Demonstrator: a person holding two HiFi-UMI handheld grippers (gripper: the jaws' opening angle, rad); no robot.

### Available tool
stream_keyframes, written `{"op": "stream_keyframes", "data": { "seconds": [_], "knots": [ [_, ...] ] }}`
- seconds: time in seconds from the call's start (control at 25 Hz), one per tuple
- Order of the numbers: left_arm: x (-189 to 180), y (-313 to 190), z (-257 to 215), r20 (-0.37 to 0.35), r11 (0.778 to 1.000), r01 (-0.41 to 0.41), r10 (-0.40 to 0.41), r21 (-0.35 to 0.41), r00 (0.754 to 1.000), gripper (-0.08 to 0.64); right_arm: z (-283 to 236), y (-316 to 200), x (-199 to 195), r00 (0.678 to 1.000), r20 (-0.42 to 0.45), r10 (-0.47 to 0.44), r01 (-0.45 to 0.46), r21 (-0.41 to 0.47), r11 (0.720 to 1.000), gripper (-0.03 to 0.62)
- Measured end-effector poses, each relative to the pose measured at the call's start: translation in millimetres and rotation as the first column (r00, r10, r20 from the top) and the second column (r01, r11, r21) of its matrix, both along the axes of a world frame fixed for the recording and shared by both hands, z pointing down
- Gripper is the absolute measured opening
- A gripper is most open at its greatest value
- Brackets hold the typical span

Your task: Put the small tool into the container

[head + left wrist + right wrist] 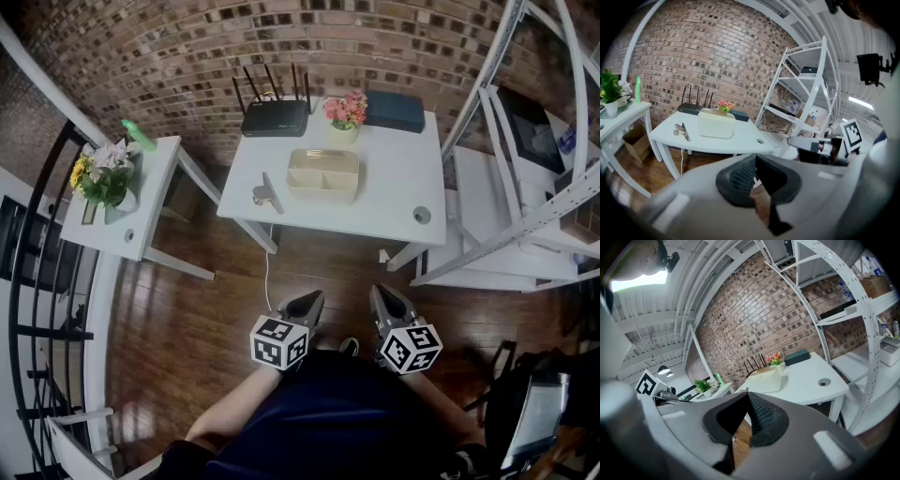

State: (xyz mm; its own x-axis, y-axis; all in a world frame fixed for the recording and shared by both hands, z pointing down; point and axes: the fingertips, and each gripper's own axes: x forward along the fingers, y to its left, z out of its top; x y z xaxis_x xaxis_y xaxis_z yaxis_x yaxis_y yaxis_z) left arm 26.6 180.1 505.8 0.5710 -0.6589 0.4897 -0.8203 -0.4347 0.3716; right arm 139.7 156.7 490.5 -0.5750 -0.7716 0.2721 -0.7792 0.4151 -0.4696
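The one small grey metal tool [267, 194] lies flat on the white rectangular table [389, 192], close to the table's left edge and towards its front-left corner. It is just beside the left end of the single cream plastic container [323, 174] and not touching it. The container is an open rectangular box with two compartments and sits near the middle of the table; nothing can be made out in either compartment. Along the table's far edge stand three things: one black router with four upright antennas [274, 117] at the far-left corner, one small pot of pink flowers [346, 112] behind the container, and one dark teal flat box [395, 111] towards the far-right corner. One round cable hole [422, 215] sits near the front-right corner. A second, smaller white side table [141, 225] stands to the left and carries one bunch of yellow and white flowers [101, 173] and one green bottle [139, 136]. White metal shelving [525, 187] rises on the right. Both grippers are low over the wooden floor, well short of the table. The left gripper [755, 158] has its jaws pressed together with nothing between them, and so does the right gripper [748, 394].
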Motion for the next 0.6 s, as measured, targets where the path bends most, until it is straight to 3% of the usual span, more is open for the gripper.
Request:
{"op": "stream_keyframes", "data": {
  "seconds": [0.32, 0.6],
  "knots": [
    [-19, -40, 10, -0.012, 0.998, 0.057, -0.057, -0.020, 0.998, 0.002, 12, -30, 5, 1.000, 0.005, 0.018, -0.018, -0.021, 1.000, 0.011],
    [-38, -119, 18, -0.065, 1.000, -0.020, 0.019, -0.016, 0.998, 0.002, 10, -97, -6, 0.991, -0.046, 0.123, -0.124, -0.028, 0.992, 0.011]
  ]
}}
